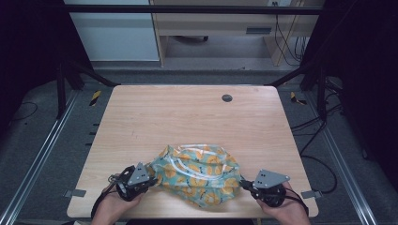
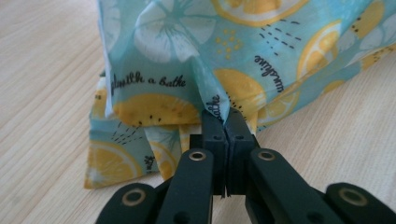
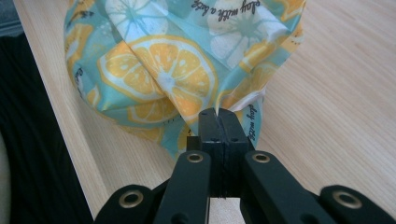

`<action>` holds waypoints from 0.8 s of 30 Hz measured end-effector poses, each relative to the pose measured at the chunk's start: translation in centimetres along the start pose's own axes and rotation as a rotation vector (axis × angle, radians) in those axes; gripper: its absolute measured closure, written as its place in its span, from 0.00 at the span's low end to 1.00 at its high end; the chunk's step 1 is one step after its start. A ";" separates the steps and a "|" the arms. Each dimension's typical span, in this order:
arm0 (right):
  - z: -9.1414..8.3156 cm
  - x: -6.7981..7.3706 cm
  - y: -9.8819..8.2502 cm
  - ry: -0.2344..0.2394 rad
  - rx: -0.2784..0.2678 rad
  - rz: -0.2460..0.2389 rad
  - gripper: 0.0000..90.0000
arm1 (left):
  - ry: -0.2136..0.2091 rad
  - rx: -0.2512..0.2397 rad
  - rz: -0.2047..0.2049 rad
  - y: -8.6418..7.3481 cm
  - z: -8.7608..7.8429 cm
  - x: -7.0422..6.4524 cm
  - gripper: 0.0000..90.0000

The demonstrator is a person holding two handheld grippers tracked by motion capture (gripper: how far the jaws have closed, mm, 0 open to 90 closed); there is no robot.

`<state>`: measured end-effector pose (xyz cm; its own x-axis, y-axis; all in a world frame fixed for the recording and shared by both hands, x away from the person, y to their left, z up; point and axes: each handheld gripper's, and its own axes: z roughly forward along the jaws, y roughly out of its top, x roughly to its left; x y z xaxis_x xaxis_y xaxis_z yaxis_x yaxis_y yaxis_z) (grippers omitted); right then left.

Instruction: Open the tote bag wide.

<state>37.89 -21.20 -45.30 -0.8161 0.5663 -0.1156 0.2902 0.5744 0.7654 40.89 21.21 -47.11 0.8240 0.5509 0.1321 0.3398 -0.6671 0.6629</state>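
Note:
A teal cloth printed with lemon slices (image 1: 199,172) lies bunched on the near part of the wooden table (image 1: 187,117). At the cloth's left end my left gripper (image 1: 151,180) is shut on a fold of it; in the left gripper view the cloth (image 2: 224,60) rises from between the closed jaws of that gripper (image 2: 226,119). My right gripper (image 1: 244,183) is shut on the cloth's right end. In the right gripper view its jaws (image 3: 218,116) pinch an edge of the cloth (image 3: 173,60). A hand holds each gripper at the table's front edge.
A small dark round grommet (image 1: 226,98) sits in the table near its far edge. Black frame posts (image 1: 61,89) stand at both sides, with cables (image 1: 309,126) on the floor to the right. In the right gripper view the table's front edge (image 3: 60,121) runs close beside the cloth.

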 end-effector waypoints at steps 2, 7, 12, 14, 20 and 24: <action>0.3 0.0 0.0 0.001 0.018 -0.006 1.00 | 0.002 0.015 0.009 0.1 0.5 -0.1 1.00; 1.0 0.0 0.1 -0.002 0.060 -0.015 1.00 | 0.007 0.045 0.028 0.4 1.4 0.0 1.00; 1.8 0.1 0.2 -0.004 0.097 -0.026 1.00 | 0.027 0.049 0.020 0.5 2.0 0.1 1.00; 2.1 0.0 0.3 -0.004 0.104 -0.031 1.00 | 0.036 0.049 0.016 0.6 2.1 0.2 1.00; 2.7 -0.1 0.5 -0.005 0.126 -0.037 1.00 | 0.041 0.047 0.002 0.6 2.6 0.2 1.00; 3.2 -0.3 0.5 -0.007 0.134 -0.039 1.00 | 0.038 0.050 -0.006 0.7 2.7 0.3 1.00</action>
<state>39.89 -19.18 -46.85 -0.8245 0.5460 -0.1484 0.3232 0.6697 0.6686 42.60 19.57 -48.63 0.8043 0.5731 0.1570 0.3675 -0.6875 0.6263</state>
